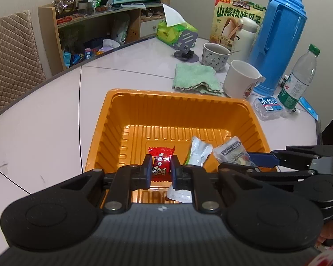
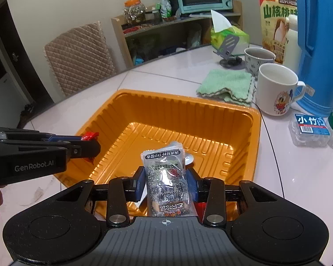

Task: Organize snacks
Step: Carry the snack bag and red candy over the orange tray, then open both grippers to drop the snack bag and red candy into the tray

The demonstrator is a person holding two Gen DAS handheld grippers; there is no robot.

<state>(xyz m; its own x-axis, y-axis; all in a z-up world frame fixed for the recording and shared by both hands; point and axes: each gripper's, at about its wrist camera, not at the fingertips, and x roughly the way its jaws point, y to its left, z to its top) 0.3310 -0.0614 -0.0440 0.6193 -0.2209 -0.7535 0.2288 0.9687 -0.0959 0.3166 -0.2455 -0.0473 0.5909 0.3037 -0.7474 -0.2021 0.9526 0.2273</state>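
Your left gripper (image 1: 161, 170) is clamped on a red wrapped candy (image 1: 160, 163), both pads pressed against its sides, and it hangs over the near end of the orange plastic tray (image 1: 177, 97). From the right wrist view the same candy shows only as a red corner sticking out past the fingertips, above the tray's left wall.

Your right gripper (image 2: 165, 182) holds a silvery printed snack packet (image 2: 166, 177) — the blue pads bear on both of its edges, and the packet stands upright between them, its top above the tray's interior. In the left wrist view this packet sits at the right side of the tray, beside a white-and-green wrapped snack (image 1: 198, 153) whose lower end I cannot see.

One more pale wrapper (image 1: 179, 196) lies on the tray floor just under the left gripper's fingers; what it is cannot be read.

The tray rests on a white table (image 1: 44, 122). Beyond its far rim lies a folded green cloth (image 1: 195, 78), with a white cartoon mug (image 2: 275, 88), a patterned cup (image 1: 214, 55) and a blue thermos jug (image 1: 279, 37) near it — all apart from the tray.
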